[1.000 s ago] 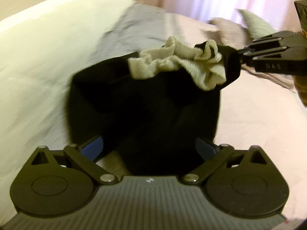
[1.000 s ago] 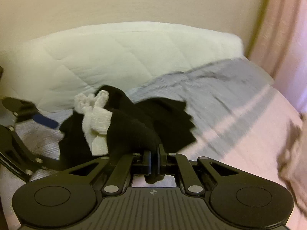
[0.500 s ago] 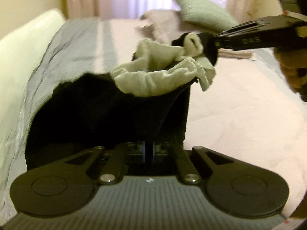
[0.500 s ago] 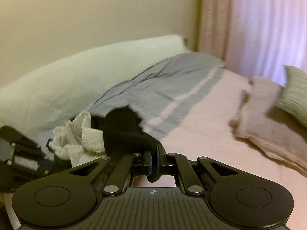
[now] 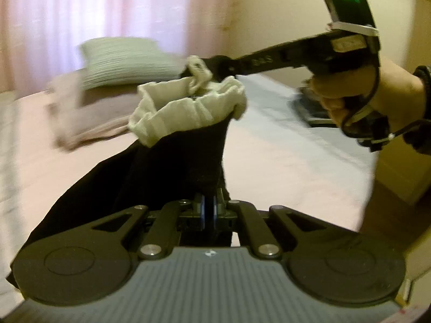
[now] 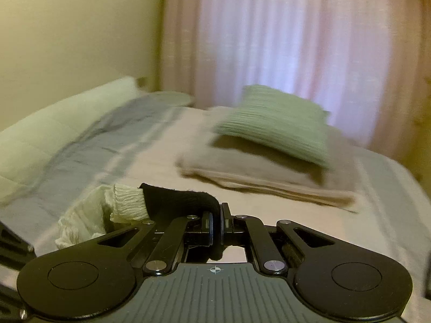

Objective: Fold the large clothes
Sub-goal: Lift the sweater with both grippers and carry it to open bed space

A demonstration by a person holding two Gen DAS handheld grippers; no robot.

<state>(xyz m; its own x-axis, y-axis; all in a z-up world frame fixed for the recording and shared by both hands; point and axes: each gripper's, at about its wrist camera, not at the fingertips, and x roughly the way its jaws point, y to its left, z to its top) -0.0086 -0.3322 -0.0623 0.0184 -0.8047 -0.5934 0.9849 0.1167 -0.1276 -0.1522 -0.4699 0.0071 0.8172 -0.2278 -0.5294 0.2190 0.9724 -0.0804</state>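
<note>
A black garment (image 5: 172, 167) with a cream ribbed band (image 5: 188, 110) hangs lifted above the bed, stretched between both grippers. My left gripper (image 5: 208, 210) is shut on the black cloth at its lower edge. In the left wrist view my right gripper (image 5: 215, 66) comes in from the upper right, held by a hand (image 5: 371, 94), and pinches the garment's top by the cream band. In the right wrist view the right gripper (image 6: 215, 228) is shut on a fold of the black garment (image 6: 177, 202), with the cream band (image 6: 107, 212) bunched to its left.
The bed (image 6: 150, 161) has a pink and grey striped cover. A green ribbed pillow (image 6: 274, 123) lies on a folded beige blanket (image 6: 256, 175) near the pink curtain (image 6: 282, 40). A white padded headboard cushion (image 6: 54, 126) runs along the left wall. A dark flat object (image 5: 309, 107) lies on the bed behind the hand.
My left gripper shut on the black cloth from open. Both grippers then lifted the garment off the bed and swung round toward the curtain and pillow.
</note>
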